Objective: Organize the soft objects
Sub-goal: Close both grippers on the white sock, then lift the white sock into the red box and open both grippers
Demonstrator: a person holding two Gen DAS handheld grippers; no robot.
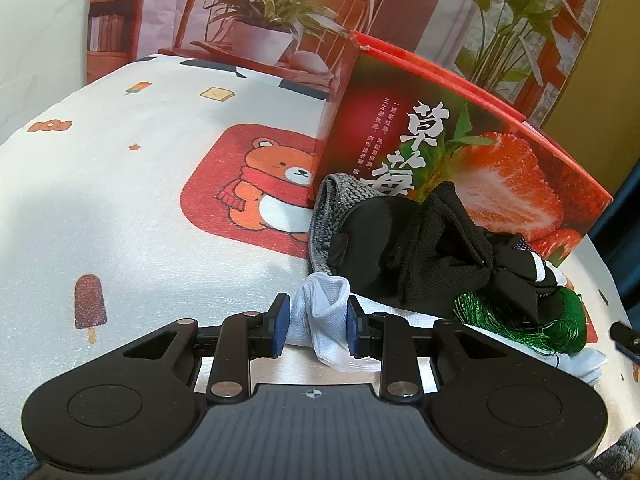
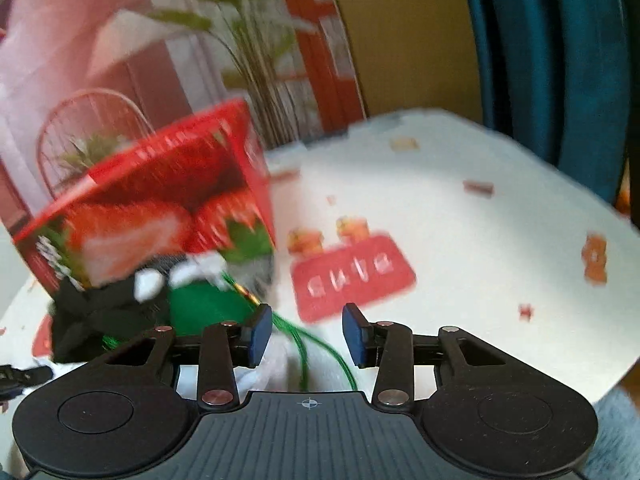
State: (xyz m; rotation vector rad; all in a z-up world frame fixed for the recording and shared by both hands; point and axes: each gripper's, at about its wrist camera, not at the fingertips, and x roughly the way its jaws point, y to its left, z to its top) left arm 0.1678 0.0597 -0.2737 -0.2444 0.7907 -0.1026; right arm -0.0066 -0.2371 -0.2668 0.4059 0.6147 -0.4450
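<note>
My left gripper (image 1: 318, 326) is shut on a white sock (image 1: 326, 316), pinched between its blue pads low over the table. Just beyond it lies a pile of soft things: a grey knit piece (image 1: 324, 216), black cloth (image 1: 404, 240), a black sock with white stripes (image 1: 536, 268) and a green tassel (image 1: 560, 320). The pile leans against a red strawberry box (image 1: 460, 140). The right wrist view is blurred. There my right gripper (image 2: 308, 334) stands open, with thin green tassel strands (image 2: 316, 344) running loosely between its pads. The green tassel (image 2: 204, 300) and black cloth (image 2: 92, 312) are to its left.
The table wears a white cloth (image 1: 120, 200) printed with bears and ice lollies. A printed backdrop with plants (image 1: 272, 12) hangs behind it. A blue curtain (image 2: 540, 60) hangs at the far right. The right gripper's tip (image 1: 624, 336) shows at the left view's right edge.
</note>
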